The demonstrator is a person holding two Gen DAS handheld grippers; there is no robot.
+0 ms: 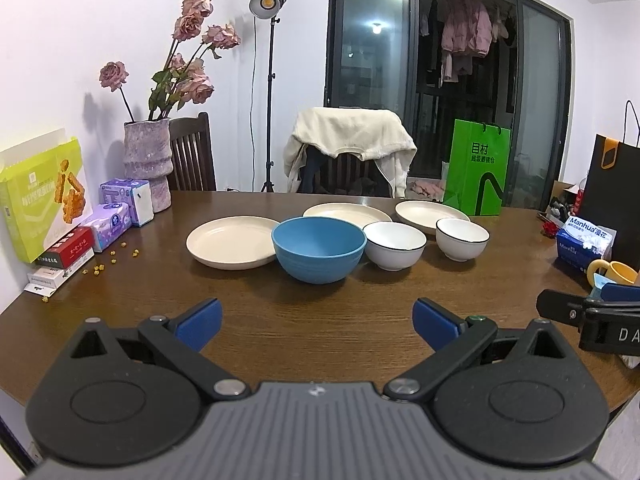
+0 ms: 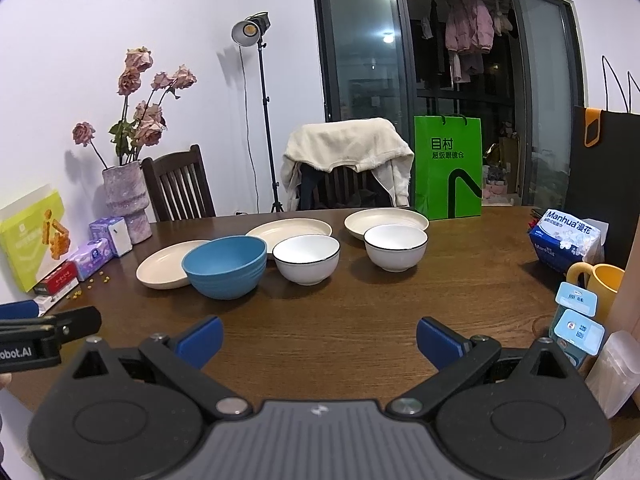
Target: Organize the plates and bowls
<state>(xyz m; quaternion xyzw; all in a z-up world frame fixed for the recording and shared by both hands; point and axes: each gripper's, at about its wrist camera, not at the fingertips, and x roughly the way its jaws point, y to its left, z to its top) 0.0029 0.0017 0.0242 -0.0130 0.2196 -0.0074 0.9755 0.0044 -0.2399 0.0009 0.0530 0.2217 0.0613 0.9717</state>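
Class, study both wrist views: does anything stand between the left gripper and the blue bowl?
Nothing visible does. The left gripper is open over bare table, and the blue bowl sits straight ahead, with only wood between. The cream plate lies beside the bowl, not in front.

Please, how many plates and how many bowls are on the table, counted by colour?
Cream plates: 3 (left plate, middle plate, right plate)
Blue bowl: 1
White bowls with dark rim: 2 (left white bowl, right white bowl)
Total: 6
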